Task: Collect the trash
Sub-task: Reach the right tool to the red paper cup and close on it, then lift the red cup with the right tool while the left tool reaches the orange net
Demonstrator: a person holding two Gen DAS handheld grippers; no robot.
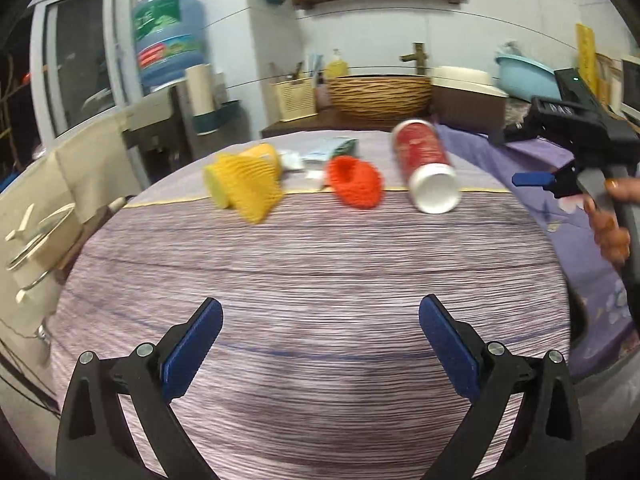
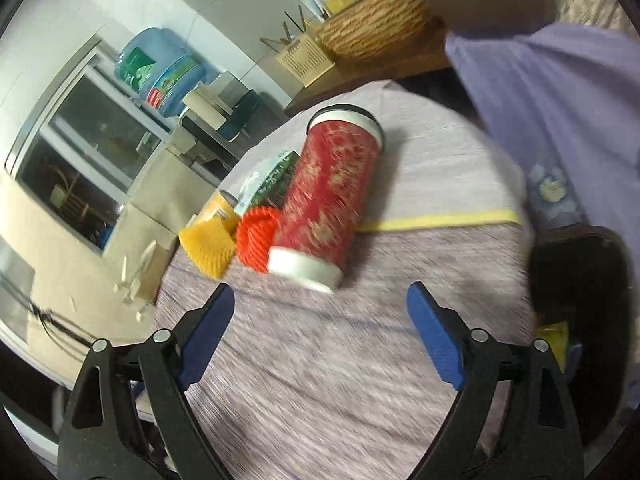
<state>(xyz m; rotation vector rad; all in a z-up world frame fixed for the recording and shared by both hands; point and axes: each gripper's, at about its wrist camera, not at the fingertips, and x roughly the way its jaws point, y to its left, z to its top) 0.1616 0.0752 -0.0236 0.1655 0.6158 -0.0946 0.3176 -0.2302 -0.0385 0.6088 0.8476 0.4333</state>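
Note:
A red cylindrical can [image 1: 424, 164] with white ends lies on its side on the striped tablecloth; it also shows in the right wrist view [image 2: 330, 196]. Left of it lie an orange foam net [image 1: 356, 182] [image 2: 256, 238], a yellow foam net [image 1: 248, 182] [image 2: 210, 250] and a green-white wrapper [image 1: 328, 150] [image 2: 270, 180]. My left gripper [image 1: 320, 332] is open and empty over the near cloth. My right gripper [image 2: 320, 320] is open and empty, close in front of the can's white end; its body shows at the right of the left wrist view [image 1: 568, 148].
A dark bin [image 2: 580, 280] with something yellow inside sits at the table's right edge. Behind the table stand a woven basin [image 1: 378, 94], a utensil holder [image 1: 294, 98], a brown box [image 1: 468, 104] and a water jug [image 1: 168, 34]. A purple cloth [image 2: 560, 100] covers the right side.

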